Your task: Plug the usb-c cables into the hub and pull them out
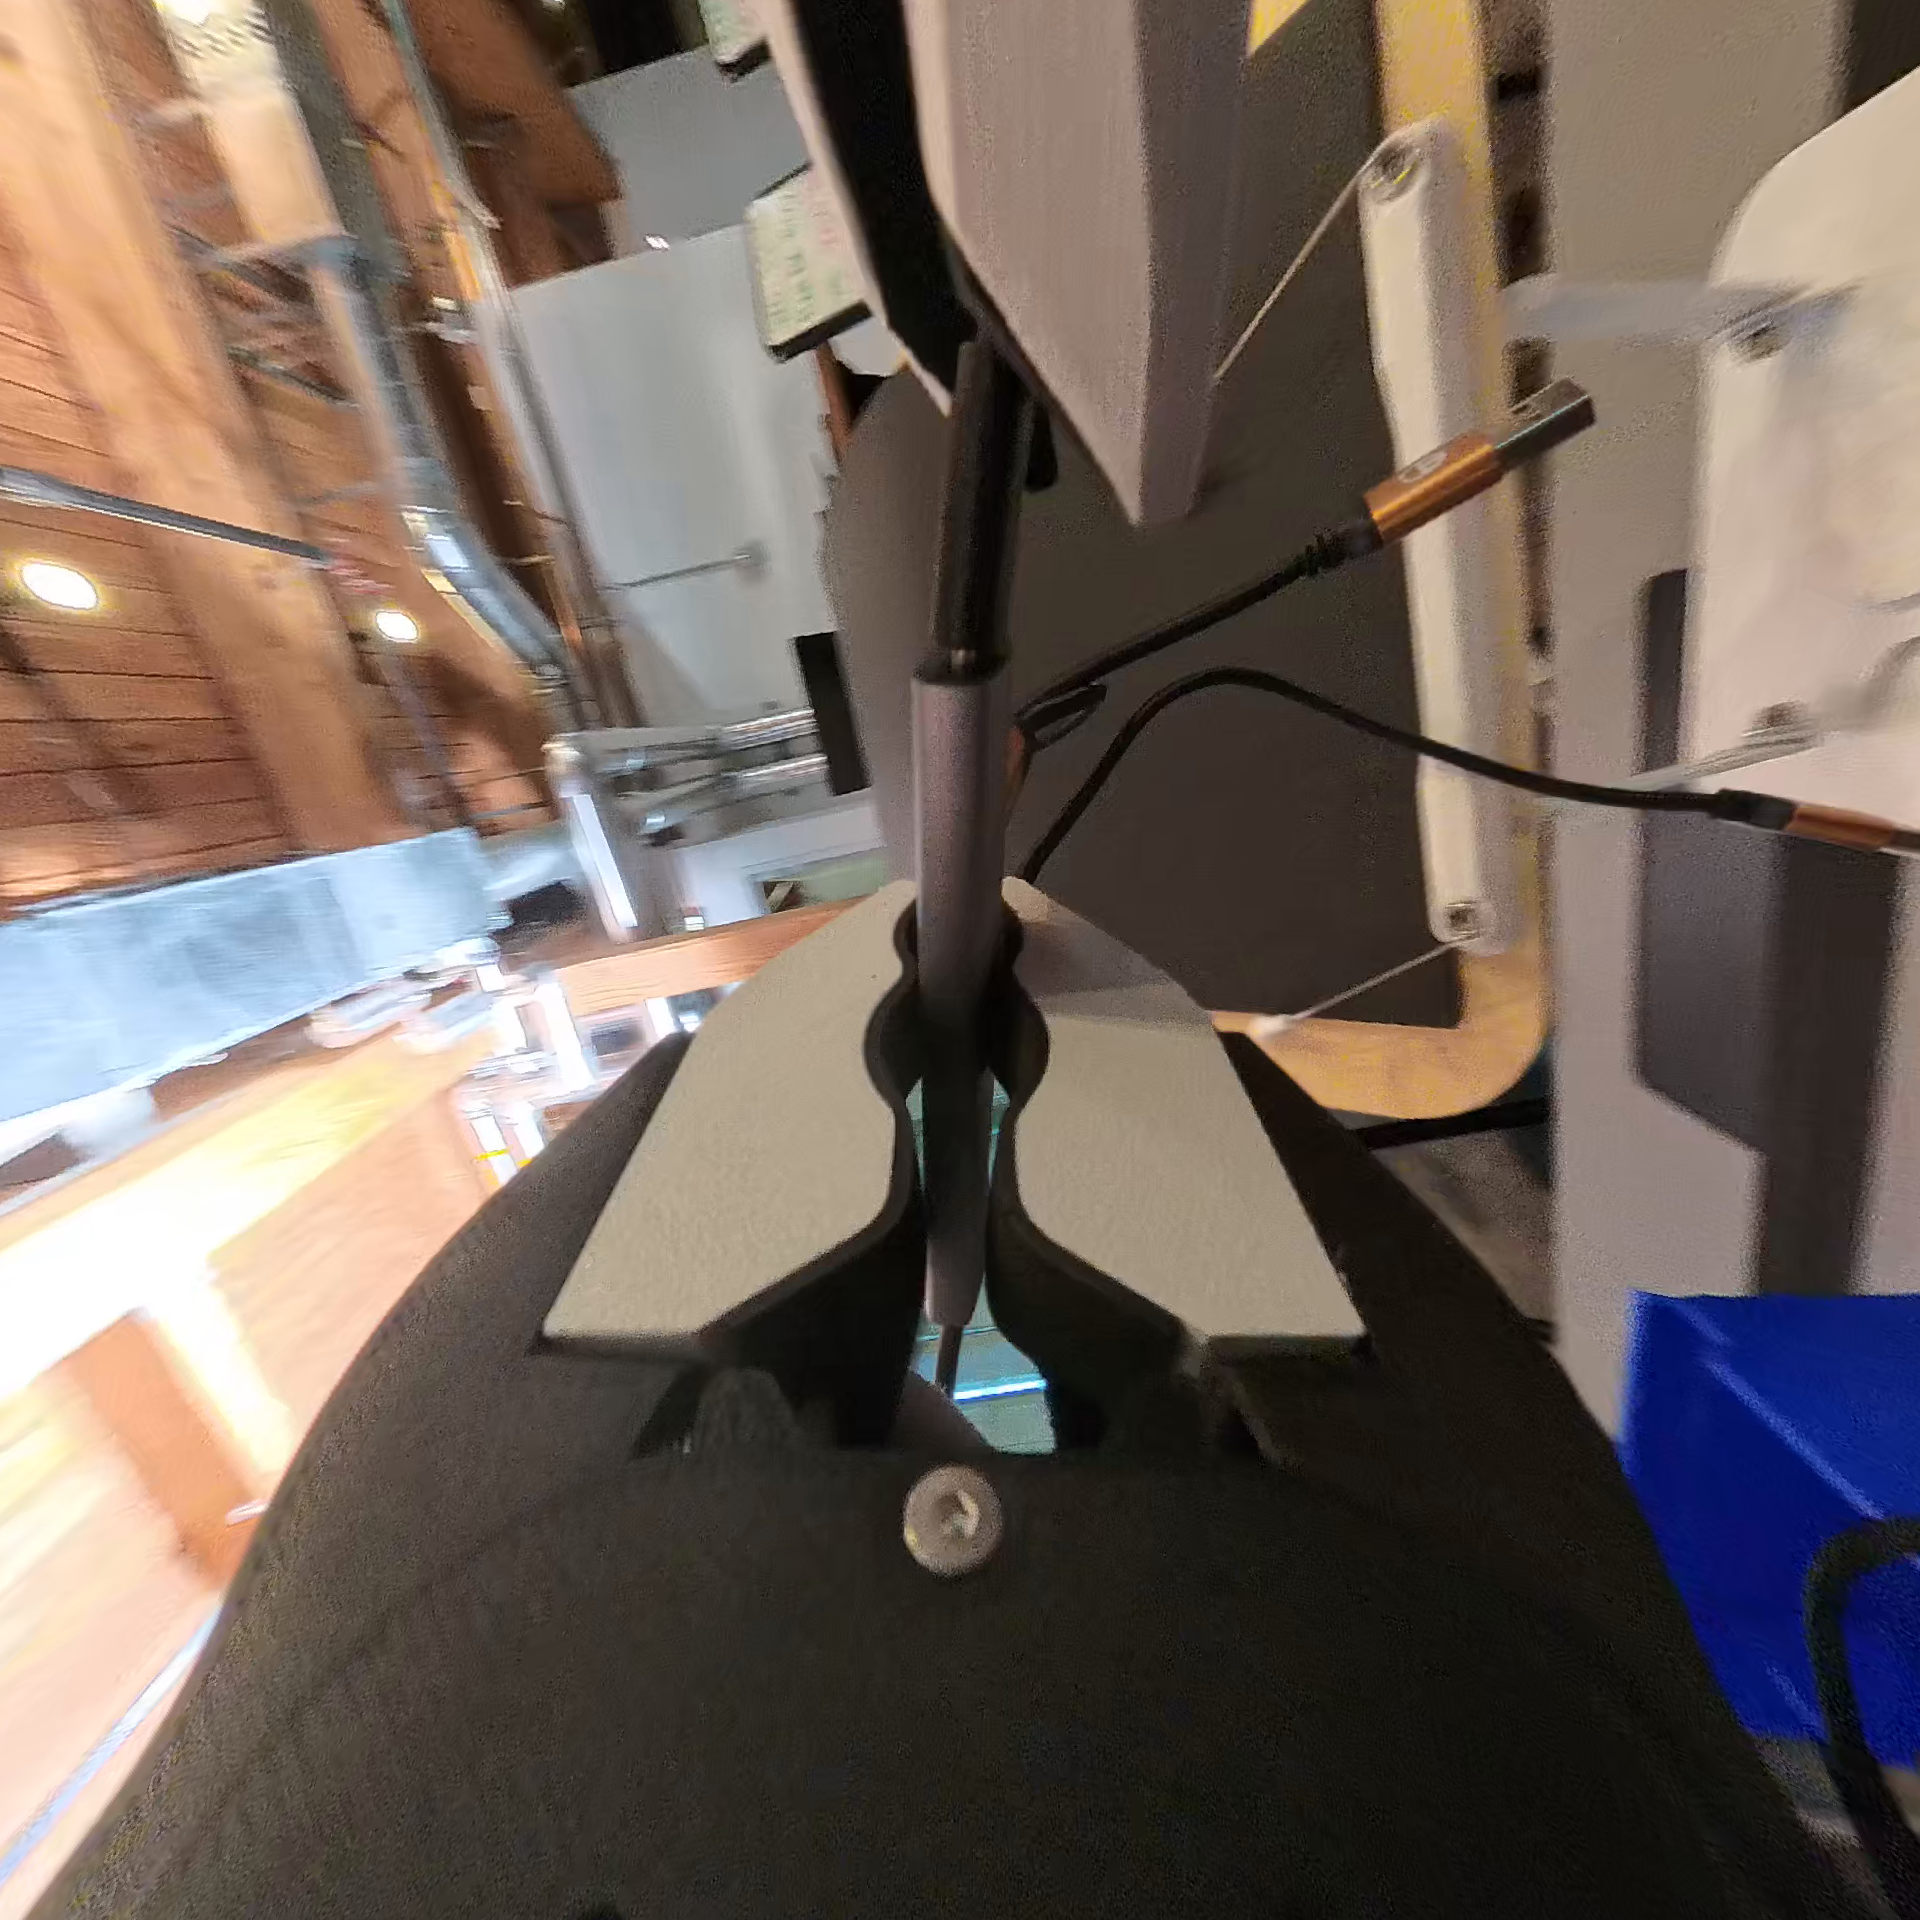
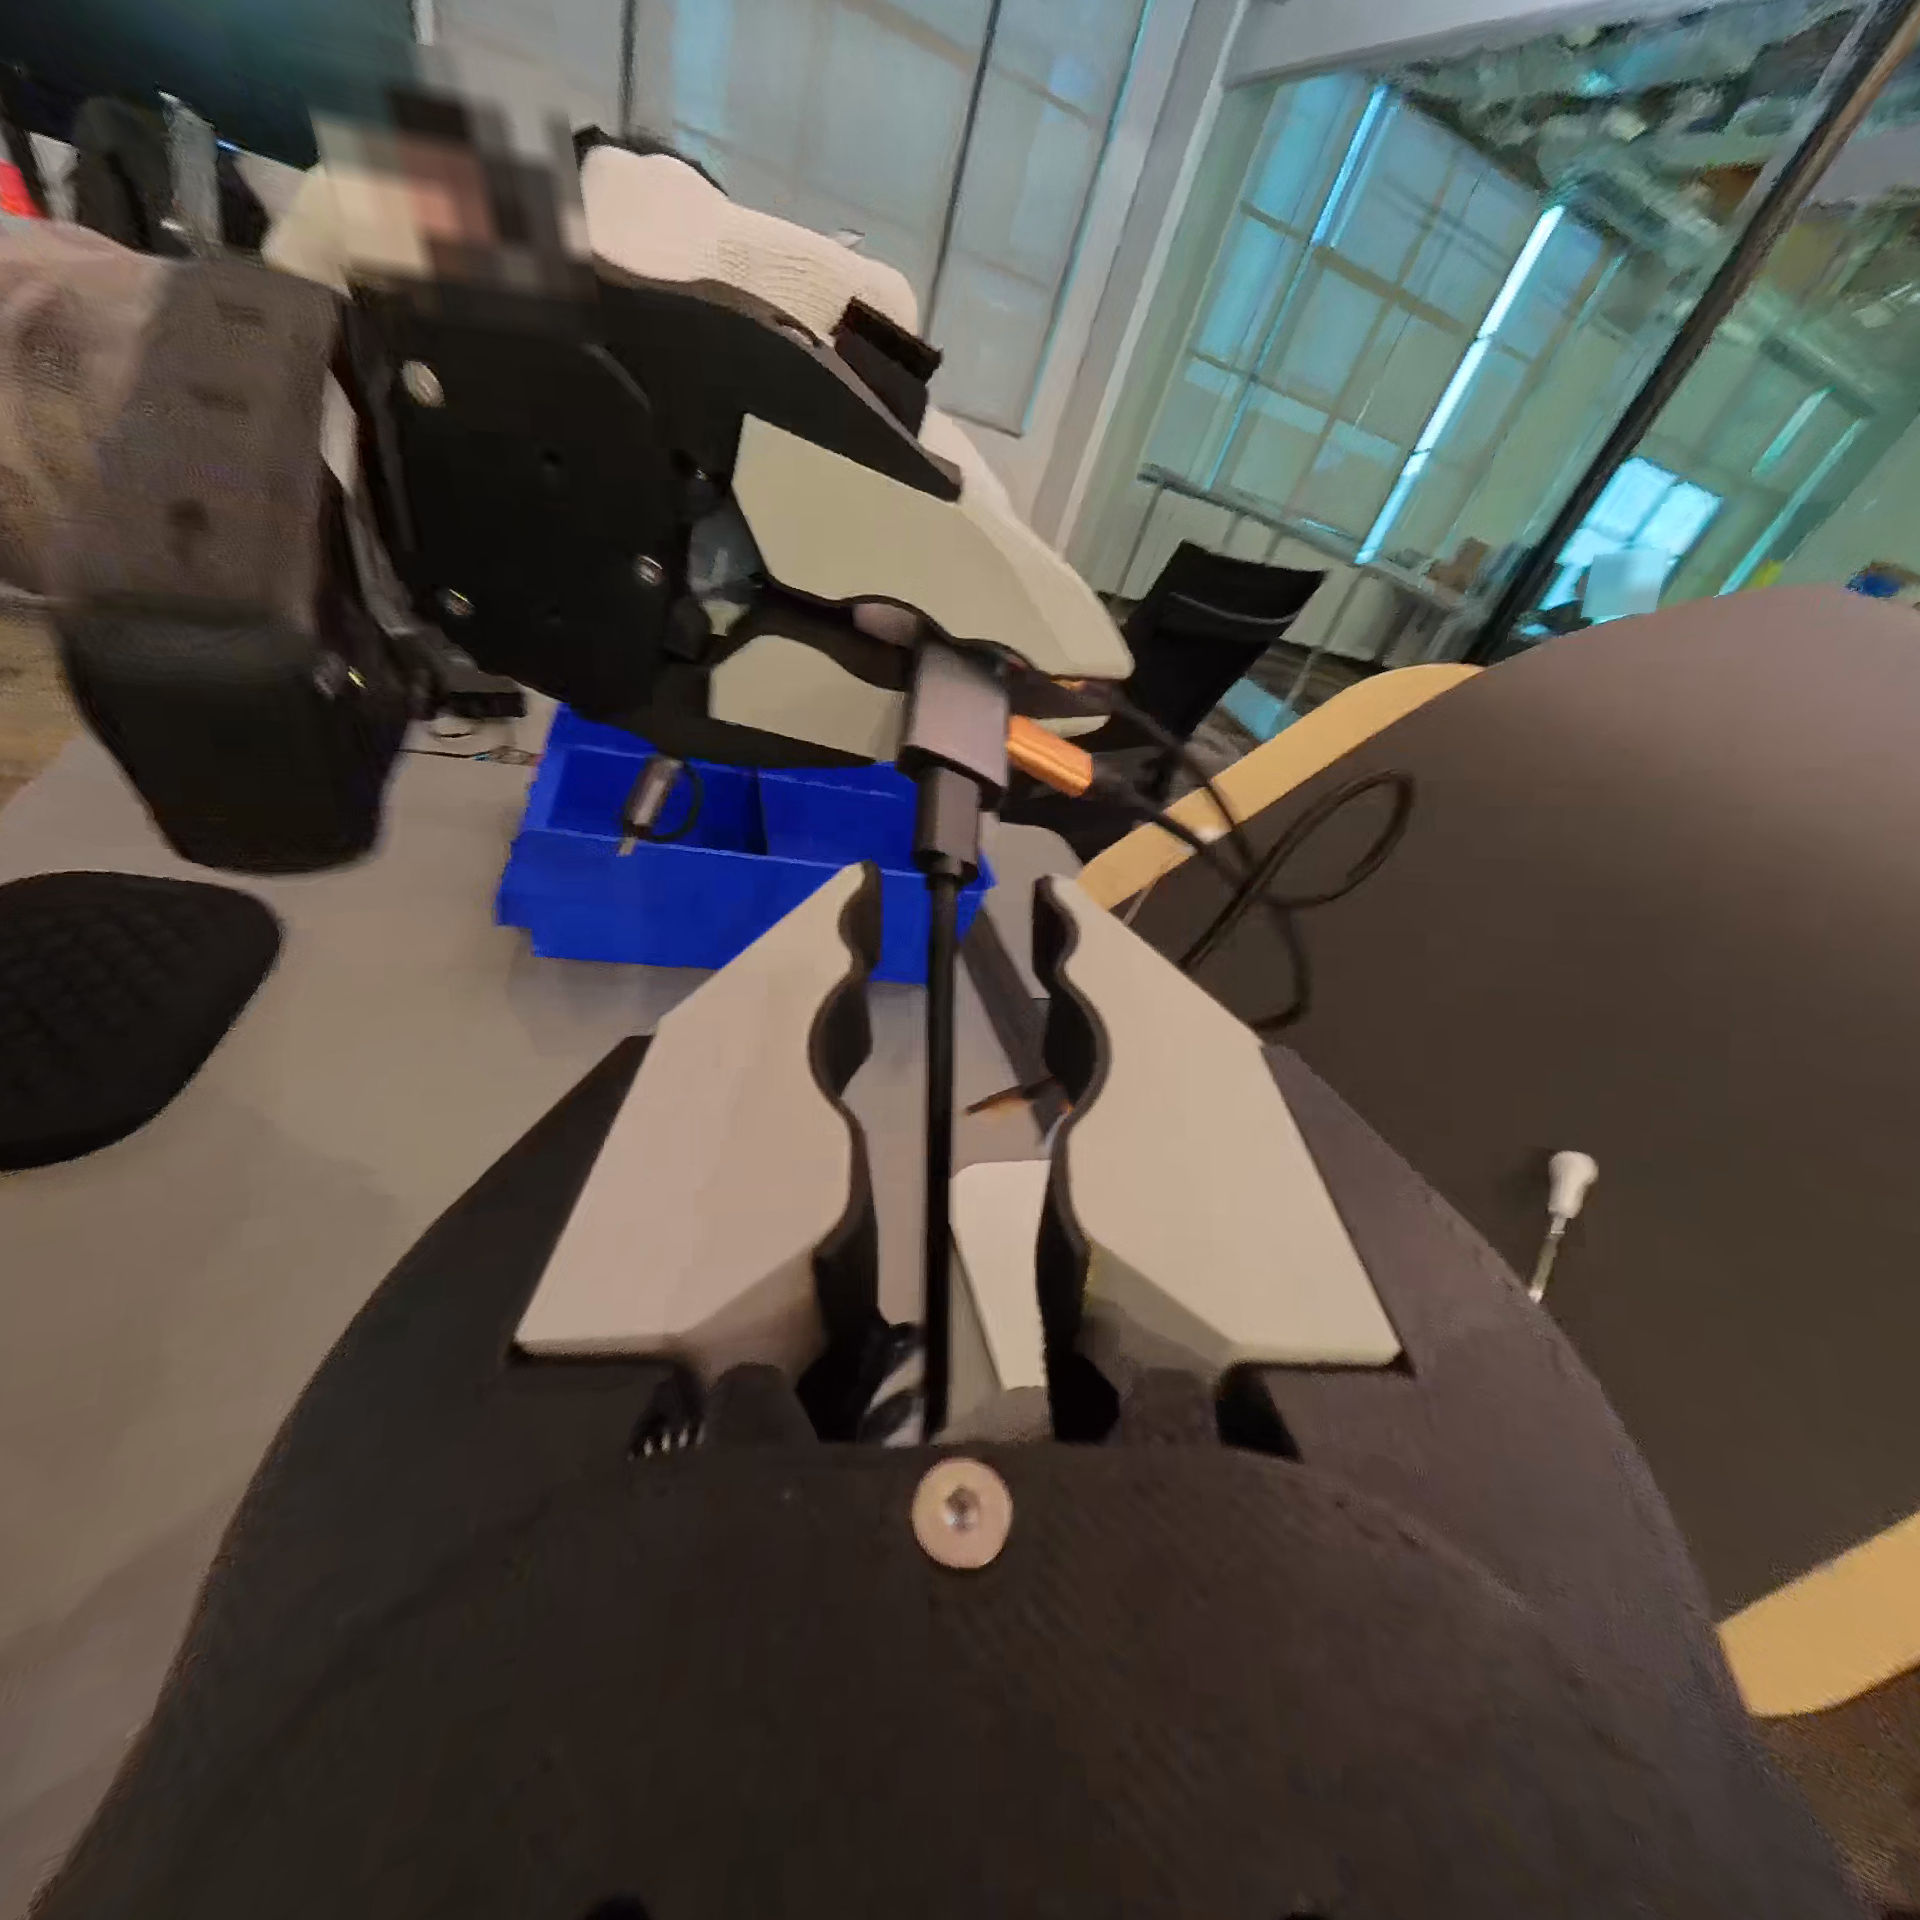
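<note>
The left claw (image 1: 958, 997) squeezes the grey hub (image 1: 951, 1039). The right claw (image 2: 951, 935) is wide around the black cable (image 2: 938, 1143) below the hub; grip its plug and pull straight.

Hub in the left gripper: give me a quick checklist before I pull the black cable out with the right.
1. Left gripper clamped on the hub: ok, fingers shut around its grey body.
2. Black plug seated in the hub: ok, it looks inserted at the hub's end.
3. Right gripper gripping the plug: not ok, jaws open; only the black cable runs between them, and the plug sits just beyond the fingertips.
4. Copper-coloured plugs clear of the pull path: ok, hanging off to the side.
5. Blue bin clear: ok, beneath and behind.
</note>
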Demonstrator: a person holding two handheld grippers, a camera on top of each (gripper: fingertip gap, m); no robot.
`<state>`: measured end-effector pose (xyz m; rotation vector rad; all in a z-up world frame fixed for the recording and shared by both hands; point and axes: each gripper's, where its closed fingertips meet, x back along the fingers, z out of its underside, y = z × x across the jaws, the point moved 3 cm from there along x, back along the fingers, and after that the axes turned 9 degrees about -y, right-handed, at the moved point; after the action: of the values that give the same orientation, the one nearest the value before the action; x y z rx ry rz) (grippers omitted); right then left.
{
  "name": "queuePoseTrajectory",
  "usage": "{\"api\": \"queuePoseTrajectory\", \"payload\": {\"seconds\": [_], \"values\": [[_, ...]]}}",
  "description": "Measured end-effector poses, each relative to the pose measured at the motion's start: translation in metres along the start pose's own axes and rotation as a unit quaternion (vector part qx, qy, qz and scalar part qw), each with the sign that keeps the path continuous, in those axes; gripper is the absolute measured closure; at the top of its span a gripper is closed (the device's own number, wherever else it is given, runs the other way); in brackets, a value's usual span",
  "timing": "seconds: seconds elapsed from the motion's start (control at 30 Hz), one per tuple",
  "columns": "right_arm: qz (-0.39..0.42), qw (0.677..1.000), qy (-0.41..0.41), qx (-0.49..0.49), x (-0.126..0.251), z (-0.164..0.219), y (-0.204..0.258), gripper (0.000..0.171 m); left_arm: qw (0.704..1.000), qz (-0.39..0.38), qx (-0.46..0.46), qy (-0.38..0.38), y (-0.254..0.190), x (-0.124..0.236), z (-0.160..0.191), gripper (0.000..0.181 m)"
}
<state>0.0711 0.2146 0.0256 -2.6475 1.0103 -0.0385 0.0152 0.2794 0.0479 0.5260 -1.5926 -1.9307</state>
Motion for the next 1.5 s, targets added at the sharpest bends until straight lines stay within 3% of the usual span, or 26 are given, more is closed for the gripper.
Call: {"api": "queuePoseTrajectory", "payload": {"seconds": [0.13,0.23,0.5,0.63,0.73,0.9,1.17,1.3,1.5], "values": [[-0.02,1.0,0.003,-0.015,0.002,-0.003,0.006,0.14,0.996,-0.065,-0.056,0.002,0.0,0.0,-0.008,0.173],[-0.018,1.0,-0.003,-0.004,-0.003,0.001,0.005,0.158,0.995,-0.085,-0.049,-0.002,0.0,0.001,-0.012,0.174],[0.0,0.999,-0.043,0.021,-0.009,-0.003,0.001,0.161,0.995,-0.094,0.018,0.007,-0.002,-0.001,-0.003,0.173],[0.002,0.998,-0.047,0.032,-0.005,-0.003,0.0,0.161,0.996,-0.06,0.063,-0.016,-0.002,0.0,-0.008,0.167],[0.012,0.998,-0.044,0.051,-0.002,-0.003,-0.003,0.161,0.994,0.003,0.102,-0.048,-0.002,0.005,-0.011,0.149],[0.01,0.995,-0.038,0.092,0.002,-0.006,0.001,0.162,0.957,0.203,0.184,-0.101,-0.004,0.025,-0.017,0.127],[-0.011,0.988,-0.009,0.156,-0.006,-0.005,0.019,0.161,0.869,0.432,0.204,-0.125,-0.014,0.033,-0.018,0.143],[-0.027,0.986,-0.012,0.167,-0.007,-0.006,0.025,0.162,0.811,0.523,0.228,-0.129,-0.029,0.038,-0.021,0.149],[-0.037,0.983,0.015,0.18,-0.01,0.002,0.029,0.162,0.772,0.589,0.216,-0.1,-0.043,0.036,-0.02,0.158]]}}
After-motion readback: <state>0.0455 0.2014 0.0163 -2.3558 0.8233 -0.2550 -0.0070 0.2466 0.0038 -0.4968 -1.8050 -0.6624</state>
